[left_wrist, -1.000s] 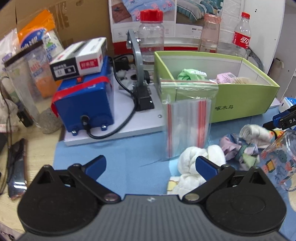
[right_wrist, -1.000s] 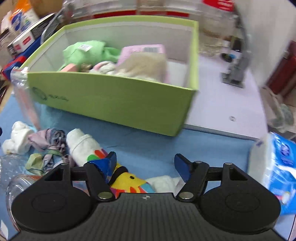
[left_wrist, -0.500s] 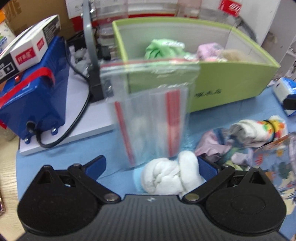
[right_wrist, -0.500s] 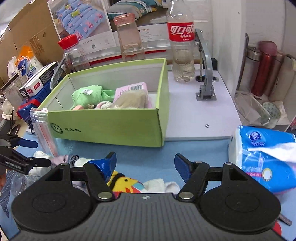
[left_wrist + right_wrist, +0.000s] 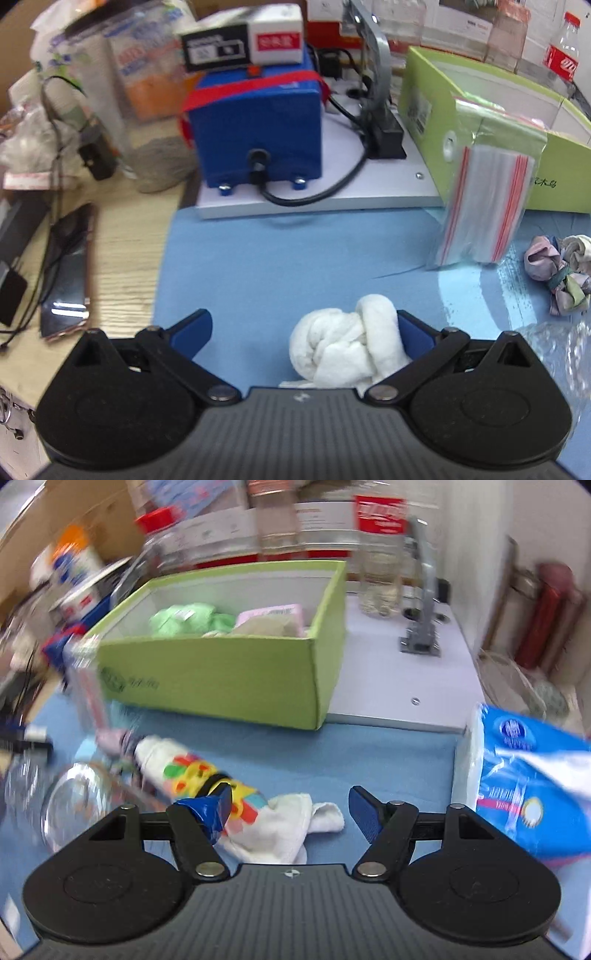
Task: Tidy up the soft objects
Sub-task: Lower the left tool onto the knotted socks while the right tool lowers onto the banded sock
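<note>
- Sock (image 5: 347,343): white cloth, soft and fuzzy.
- Mat (image 5: 295,258): matt blue.
- Desk (image 5: 122,240): pale wood grain.
- Bags (image 5: 484,206): clear glossy plastic.
- Box (image 5: 221,679): matt green card.
- Phone (image 5: 68,273): glossy.
- Tissue pack (image 5: 532,775): shiny blue plastic wrap.

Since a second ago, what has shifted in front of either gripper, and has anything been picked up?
The left gripper has closed in on the white rolled cloth, which now lies between its open fingers, against the right one. The right gripper pulled back from the green box, bringing the colourful patterned roll into fuller view. Nothing gripped or released. Both grippers stay open; the cloths inside the box are unchanged.
</note>
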`<state>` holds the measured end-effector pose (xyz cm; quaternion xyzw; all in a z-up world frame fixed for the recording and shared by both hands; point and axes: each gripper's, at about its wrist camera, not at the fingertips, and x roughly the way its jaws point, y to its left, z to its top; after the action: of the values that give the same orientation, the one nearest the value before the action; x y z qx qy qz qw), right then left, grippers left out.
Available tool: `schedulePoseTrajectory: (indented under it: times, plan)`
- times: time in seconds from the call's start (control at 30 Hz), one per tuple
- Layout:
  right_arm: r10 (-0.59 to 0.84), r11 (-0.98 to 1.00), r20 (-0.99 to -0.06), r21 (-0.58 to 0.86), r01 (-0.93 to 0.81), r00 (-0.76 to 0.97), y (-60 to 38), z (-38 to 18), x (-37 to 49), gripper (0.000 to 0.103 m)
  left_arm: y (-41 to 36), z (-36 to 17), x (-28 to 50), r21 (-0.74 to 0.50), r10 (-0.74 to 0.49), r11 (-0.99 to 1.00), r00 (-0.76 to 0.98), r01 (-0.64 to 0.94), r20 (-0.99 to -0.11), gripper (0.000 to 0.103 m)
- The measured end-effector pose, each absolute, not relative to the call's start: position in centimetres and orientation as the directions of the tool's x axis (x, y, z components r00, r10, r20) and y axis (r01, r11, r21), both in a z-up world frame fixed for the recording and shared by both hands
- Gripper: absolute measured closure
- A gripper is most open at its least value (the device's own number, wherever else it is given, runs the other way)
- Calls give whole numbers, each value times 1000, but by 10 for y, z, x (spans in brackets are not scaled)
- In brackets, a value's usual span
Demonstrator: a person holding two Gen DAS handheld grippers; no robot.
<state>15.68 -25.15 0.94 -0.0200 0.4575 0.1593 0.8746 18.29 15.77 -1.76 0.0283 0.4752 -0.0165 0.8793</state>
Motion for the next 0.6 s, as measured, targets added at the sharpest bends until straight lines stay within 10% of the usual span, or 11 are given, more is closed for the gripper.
schedulePoseTrajectory:
  times: [0.33, 0.6]
  plan:
    - [277, 727, -869, -89, -681, 409, -223, 4, 143, 47, 171, -4, 155, 24, 13, 1000, 578, 11, -816, 1]
    - [299, 751, -861, -54, -658, 412, -216, -25, 185, 46, 156, -12, 157, 85, 42, 995, 551, 52, -833, 1]
